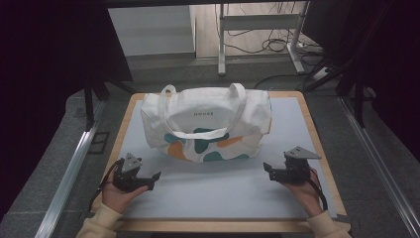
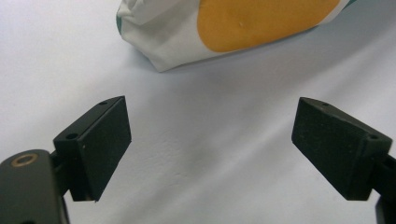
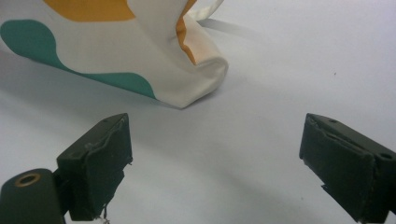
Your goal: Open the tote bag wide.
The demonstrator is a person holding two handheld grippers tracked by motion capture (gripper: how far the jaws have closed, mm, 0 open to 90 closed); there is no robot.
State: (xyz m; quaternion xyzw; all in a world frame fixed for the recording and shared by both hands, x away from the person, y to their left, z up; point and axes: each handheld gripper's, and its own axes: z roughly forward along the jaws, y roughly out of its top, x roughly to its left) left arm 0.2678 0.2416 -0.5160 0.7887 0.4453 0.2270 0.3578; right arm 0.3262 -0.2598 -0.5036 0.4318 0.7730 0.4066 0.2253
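A: What's nearest the person?

B: Two hands, each holding a gripper over the pale mat [image 1: 218, 191]. The left gripper [image 1: 154, 179] sits at the near-left, the right gripper [image 1: 268, 170] at the near-right. Both have their jaws spread wide with nothing between them, and both point inward toward the bag.

A: And the bag?

B: A white tote bag [image 1: 208, 126] lies flat on the mat just beyond the grippers, apart from both. It's cream-white cloth with teal and orange blobs across its lower half and small dark lettering near the top. Its two handles [image 1: 203, 106] loop over its front. The left gripper view catches an orange patch at one bottom corner [image 2: 161, 60]; the right gripper view shows the other corner [image 3: 196, 91], folded and soft.

A: Farther off?

B: The wooden table [image 1: 312, 124] edge, then a grey floor with cables [image 1: 267, 47].
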